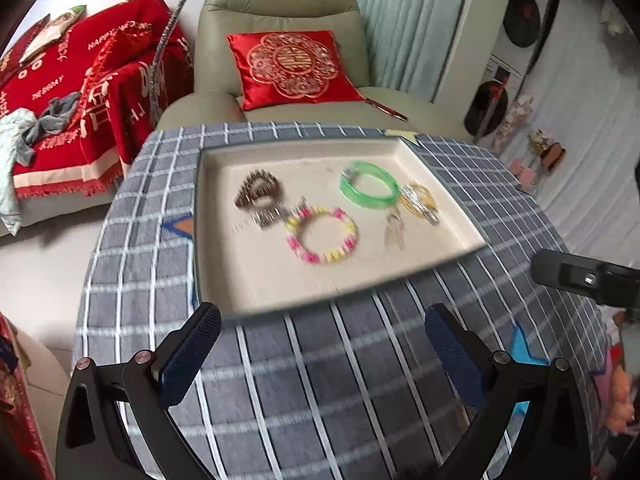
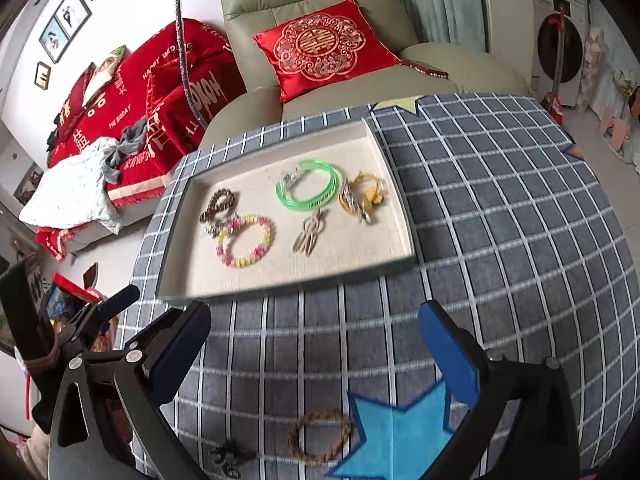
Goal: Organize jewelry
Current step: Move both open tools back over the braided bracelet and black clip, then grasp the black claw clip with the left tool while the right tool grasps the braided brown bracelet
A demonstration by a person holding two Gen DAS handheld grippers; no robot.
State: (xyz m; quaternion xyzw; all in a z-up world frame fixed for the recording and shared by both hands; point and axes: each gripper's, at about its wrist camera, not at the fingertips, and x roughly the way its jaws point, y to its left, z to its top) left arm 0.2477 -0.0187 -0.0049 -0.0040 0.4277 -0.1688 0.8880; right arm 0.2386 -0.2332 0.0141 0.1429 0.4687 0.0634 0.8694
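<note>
Where the blue-padded fingers filled the bottom of each view, the left gripper (image 1: 320, 344) and right gripper (image 2: 316, 344) both stood fully open with nothing between them, over the grey checked tablecloth (image 2: 500, 208). At the bottom centre of the right view lay a brown twisted-cord bracelet (image 2: 320, 438) beside a blue felt star (image 2: 396, 436); a small dark piece (image 2: 232, 456) to its left was too blurred to identify. Mid-frame sat a shallow rectangular cream tray (image 2: 188, 280) holding a pink-yellow beaded bracelet (image 2: 246, 240), a translucent green bangle (image 2: 308, 190), a brown bead bracelet (image 2: 218, 206), silver earrings (image 2: 308, 234) and a yellow tangle (image 2: 362, 196), indistinct. Beyond, at the upper centre, a red embroidered cushion (image 2: 320, 48) rested on an armchair (image 2: 248, 4).
</note>
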